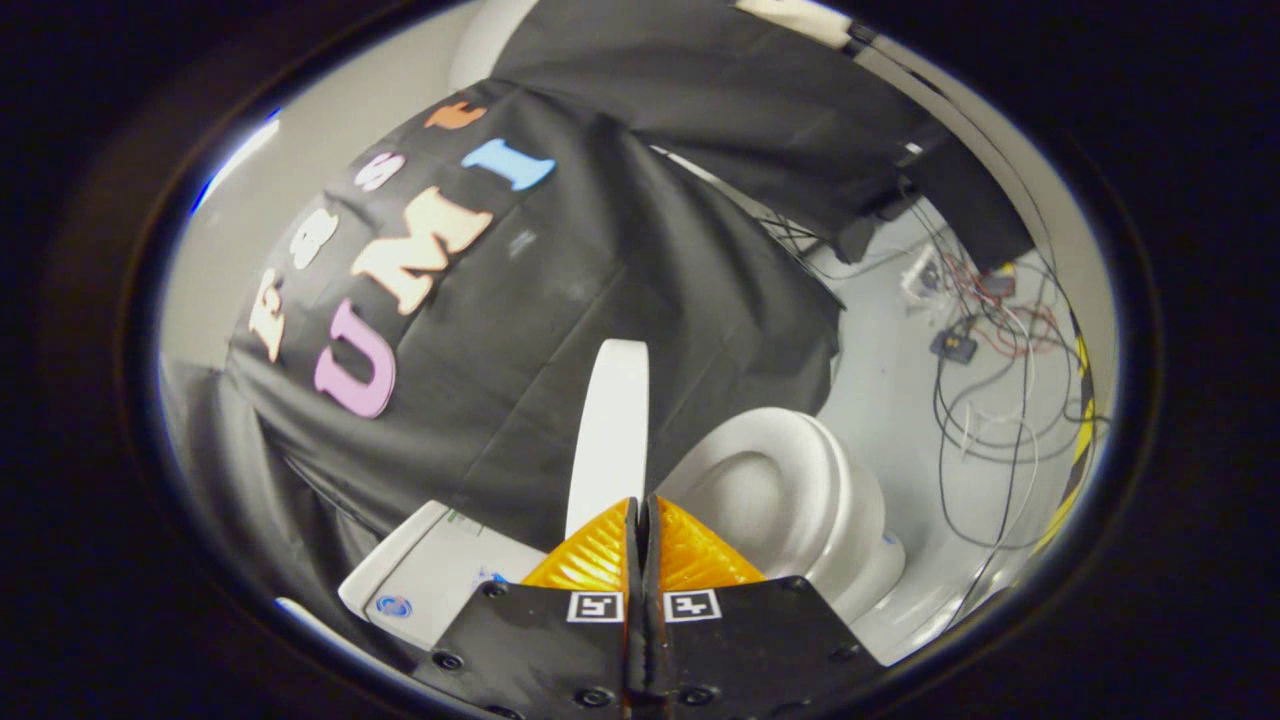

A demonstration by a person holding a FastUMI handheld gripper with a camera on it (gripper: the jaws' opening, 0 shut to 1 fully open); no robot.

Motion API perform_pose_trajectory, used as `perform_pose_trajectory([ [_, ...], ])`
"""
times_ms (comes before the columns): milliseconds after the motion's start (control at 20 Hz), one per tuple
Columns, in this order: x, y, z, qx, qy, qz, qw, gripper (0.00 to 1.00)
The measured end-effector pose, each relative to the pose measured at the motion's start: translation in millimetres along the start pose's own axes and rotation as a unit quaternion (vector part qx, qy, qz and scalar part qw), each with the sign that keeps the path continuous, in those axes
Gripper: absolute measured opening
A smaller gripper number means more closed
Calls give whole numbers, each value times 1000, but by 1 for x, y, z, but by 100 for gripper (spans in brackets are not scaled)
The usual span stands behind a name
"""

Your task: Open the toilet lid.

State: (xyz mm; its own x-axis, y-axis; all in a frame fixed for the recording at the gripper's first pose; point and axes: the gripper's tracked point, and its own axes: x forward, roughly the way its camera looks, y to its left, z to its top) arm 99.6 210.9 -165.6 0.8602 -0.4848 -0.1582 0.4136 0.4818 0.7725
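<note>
Gripper view: gripper (638, 515) low and close, orange fingers (590, 560) pressed tight together, nothing between them, jaws fully closed. Just ahead of the tips, white toilet lid (610, 430) raised, seen edge-on, standing up vs. black cloth wall (620, 280). Beside it, toilet seat (800, 490) and bowl exposed, white, glossy. Other side of lid, white tank (440, 570), close to fingers. Beyond toilet, pale grey floor (880, 390) w/ loose black cables (985, 440) and small electronics, yellow-black tape strip (1080, 440) at far side.
</note>
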Motion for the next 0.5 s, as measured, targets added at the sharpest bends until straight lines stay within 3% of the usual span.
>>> perform_pose_trajectory([
  [300, 0, 61, 9, -149, 15, 12, 989, 1],
  [500, -3, 91, 12, -209, 17, 31, 977, 1],
])
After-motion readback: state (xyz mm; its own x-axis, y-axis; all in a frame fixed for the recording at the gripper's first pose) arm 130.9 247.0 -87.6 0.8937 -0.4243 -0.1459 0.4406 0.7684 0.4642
